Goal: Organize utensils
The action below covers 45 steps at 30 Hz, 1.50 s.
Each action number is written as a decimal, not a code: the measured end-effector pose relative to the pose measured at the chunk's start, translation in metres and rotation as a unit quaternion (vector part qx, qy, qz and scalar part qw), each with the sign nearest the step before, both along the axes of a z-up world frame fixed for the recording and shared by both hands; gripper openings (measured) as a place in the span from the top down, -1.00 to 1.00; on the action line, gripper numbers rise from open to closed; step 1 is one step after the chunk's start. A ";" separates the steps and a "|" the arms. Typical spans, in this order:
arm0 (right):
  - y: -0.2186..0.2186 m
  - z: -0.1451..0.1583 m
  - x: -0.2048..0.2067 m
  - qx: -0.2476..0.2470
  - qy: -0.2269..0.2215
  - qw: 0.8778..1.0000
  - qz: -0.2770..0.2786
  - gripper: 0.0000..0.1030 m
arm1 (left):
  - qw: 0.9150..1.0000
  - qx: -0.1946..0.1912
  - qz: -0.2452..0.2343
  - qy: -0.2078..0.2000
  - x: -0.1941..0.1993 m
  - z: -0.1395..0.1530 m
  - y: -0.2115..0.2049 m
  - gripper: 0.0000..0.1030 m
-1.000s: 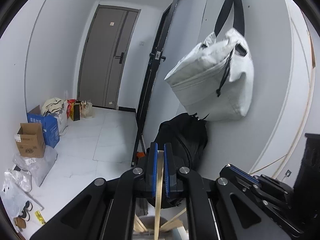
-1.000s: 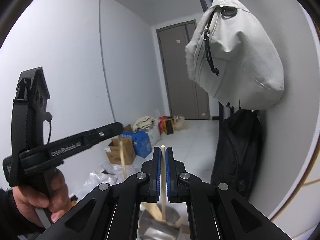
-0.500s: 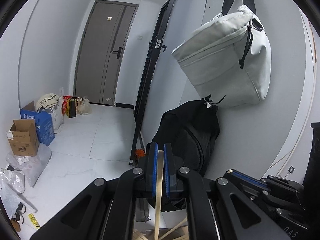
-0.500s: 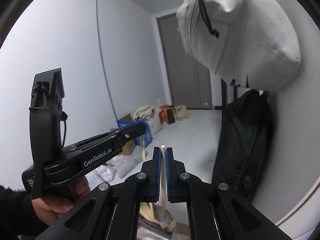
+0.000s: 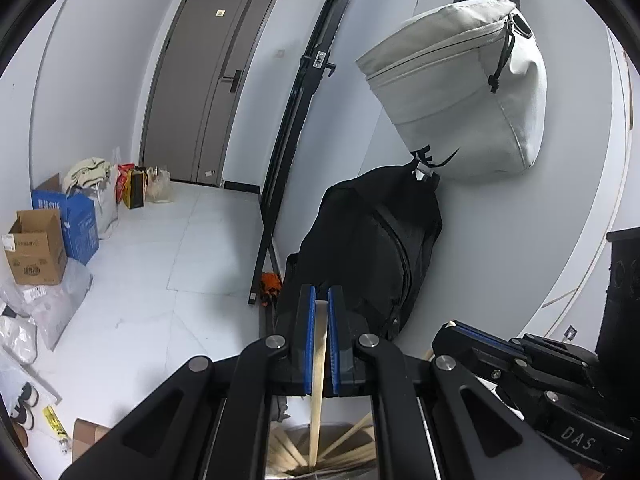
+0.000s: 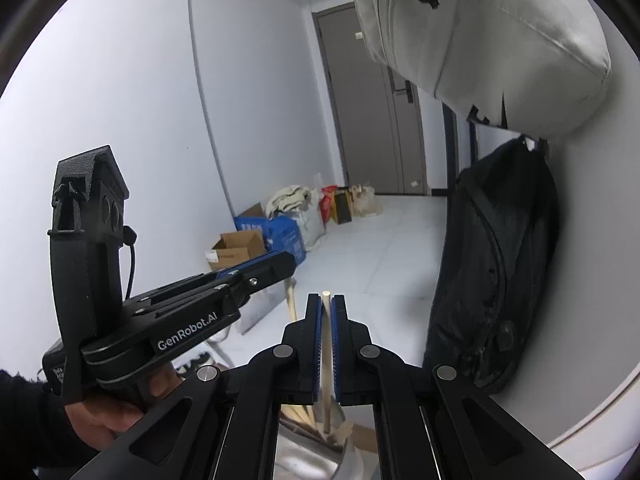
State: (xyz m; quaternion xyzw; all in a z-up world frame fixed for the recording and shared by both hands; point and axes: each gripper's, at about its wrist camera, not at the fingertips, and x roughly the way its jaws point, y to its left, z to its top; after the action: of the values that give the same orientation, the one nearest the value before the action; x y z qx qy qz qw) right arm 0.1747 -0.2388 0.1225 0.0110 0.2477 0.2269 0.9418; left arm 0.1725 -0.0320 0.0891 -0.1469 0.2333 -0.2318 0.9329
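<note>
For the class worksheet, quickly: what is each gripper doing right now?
Left gripper: jaws closed on a flat wooden stick.
Right gripper: jaws closed on a round wooden chopstick.

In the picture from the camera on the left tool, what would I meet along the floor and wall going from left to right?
Brown cardboard box → blue box → grey door → black stand → black backpack → pale grey bag hanging on the wall.
</note>
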 end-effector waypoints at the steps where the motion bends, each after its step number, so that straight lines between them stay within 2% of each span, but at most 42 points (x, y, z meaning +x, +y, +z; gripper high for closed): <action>1: -0.001 -0.002 0.000 0.000 0.001 1.000 0.000 0.93 | 1.000 -0.001 -0.004 0.004 -0.001 0.000 0.001 0.95; 10: -0.013 -0.025 0.015 0.042 0.057 0.997 -0.011 0.93 | 0.999 -0.002 -0.032 0.024 -0.002 -0.009 0.002 0.96; 15: -0.019 -0.029 0.019 0.058 0.074 0.996 -0.011 0.93 | 0.999 0.001 -0.044 0.026 -0.004 -0.009 0.002 0.95; 21: -0.022 -0.030 0.027 0.091 0.101 0.991 -0.005 0.87 | 0.996 -0.015 -0.080 0.044 -0.001 -0.015 0.003 0.96; 25: -0.025 -0.029 0.025 0.104 0.107 0.989 -0.004 0.87 | 0.993 -0.025 -0.098 0.063 -0.002 -0.023 0.004 0.96; 28: -0.037 -0.021 0.017 0.124 0.094 0.988 -0.014 0.86 | 0.988 -0.039 -0.121 0.083 -0.001 -0.027 0.003 0.95; 30: -0.045 -0.015 0.010 0.129 0.088 0.987 -0.024 0.82 | 0.986 -0.031 -0.135 0.091 -0.002 -0.029 -0.001 0.95; 32: -0.054 -0.009 -0.001 0.130 0.075 0.988 -0.038 0.71 | 0.983 -0.017 -0.148 0.105 -0.003 -0.028 -0.006 0.83; 33: -0.059 -0.007 -0.007 0.132 0.069 0.988 -0.045 0.57 | 0.982 -0.009 -0.148 0.113 -0.004 -0.028 -0.008 0.67; 34: -0.062 -0.005 -0.014 0.133 0.064 0.988 -0.051 0.48 | 0.982 -0.006 -0.146 0.116 -0.007 -0.027 -0.007 0.45; 35: -0.066 -0.004 -0.021 0.135 0.058 0.987 -0.057 0.34 | 0.982 -0.008 -0.147 0.117 -0.009 -0.027 -0.005 0.30; 36: -0.069 -0.004 -0.028 0.138 0.054 0.987 -0.061 0.27 | 0.982 -0.011 -0.147 0.117 -0.013 -0.025 -0.004 -0.02; 37: -0.072 -0.002 -0.033 0.139 0.052 0.987 -0.065 0.14 | 0.983 -0.013 -0.144 0.116 -0.017 -0.023 -0.003 -0.18; 38: -0.074 -0.003 -0.039 0.140 0.049 0.986 -0.071 0.03 | 0.984 -0.015 -0.139 0.112 -0.021 -0.021 0.000 -0.18; 41: -0.077 -0.005 -0.057 0.145 0.044 0.985 -0.076 -0.03 | 0.987 -0.001 -0.123 0.106 -0.031 -0.015 0.003 -0.19; 45: -0.075 -0.009 -0.081 0.140 0.041 0.986 -0.087 -0.27 | 0.993 0.024 -0.074 0.091 -0.055 -0.004 0.010 -0.20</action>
State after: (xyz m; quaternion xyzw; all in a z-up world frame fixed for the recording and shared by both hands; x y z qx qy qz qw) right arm 0.0938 -0.3135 0.1135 0.1732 0.2496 0.1762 0.9363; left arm 0.1170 -0.0223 0.0851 -0.1277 0.3329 -0.2799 0.8914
